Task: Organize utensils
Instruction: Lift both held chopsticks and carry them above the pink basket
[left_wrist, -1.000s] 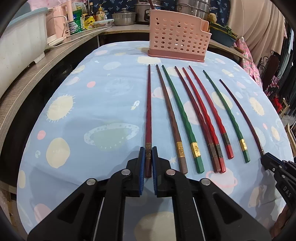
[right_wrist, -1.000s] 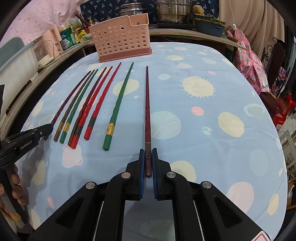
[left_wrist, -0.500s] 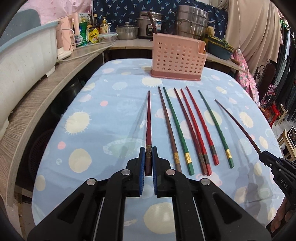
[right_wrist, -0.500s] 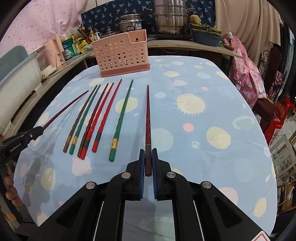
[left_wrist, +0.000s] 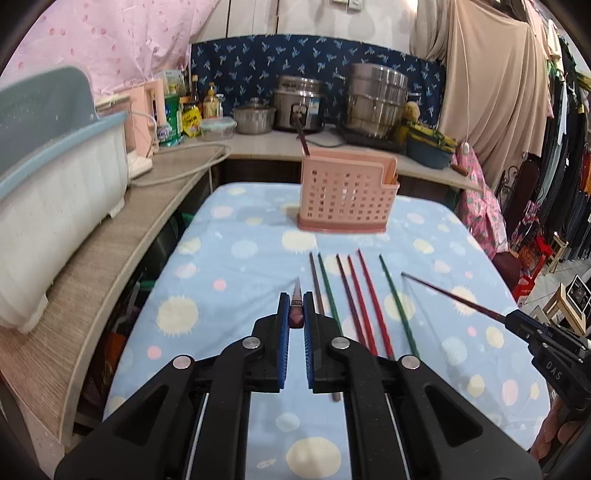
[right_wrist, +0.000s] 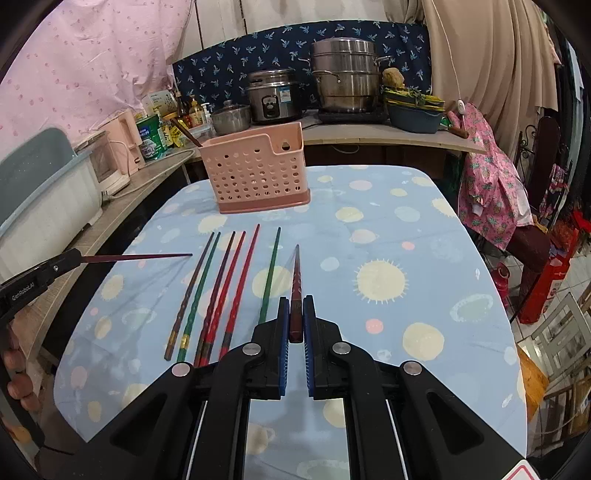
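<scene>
My left gripper (left_wrist: 296, 314) is shut on the thick end of a dark red chopstick (left_wrist: 296, 301), held above the table and pointing toward the pink perforated holder (left_wrist: 347, 197). My right gripper (right_wrist: 295, 317) is shut on another dark red chopstick (right_wrist: 296, 280), also lifted. In the left wrist view the right gripper (left_wrist: 517, 322) shows at the right with its chopstick (left_wrist: 450, 295). In the right wrist view the left gripper (right_wrist: 75, 256) shows at the left with its chopstick (right_wrist: 136, 257). Several red, green and brown chopsticks (right_wrist: 236, 280) lie in a row on the blue tablecloth (right_wrist: 406, 258). The holder (right_wrist: 258, 173) has one stick in it.
A wooden counter (left_wrist: 92, 266) runs along the left with a white-and-blue bin (left_wrist: 48, 199). Pots and a rice cooker (right_wrist: 273, 96) stand on the back counter. Pink cloth on a chair (right_wrist: 491, 199) is to the right of the table.
Both grippers have risen and tilted up, each lifting its dark red chopstick off the table. The other chopsticks stay in their row.
</scene>
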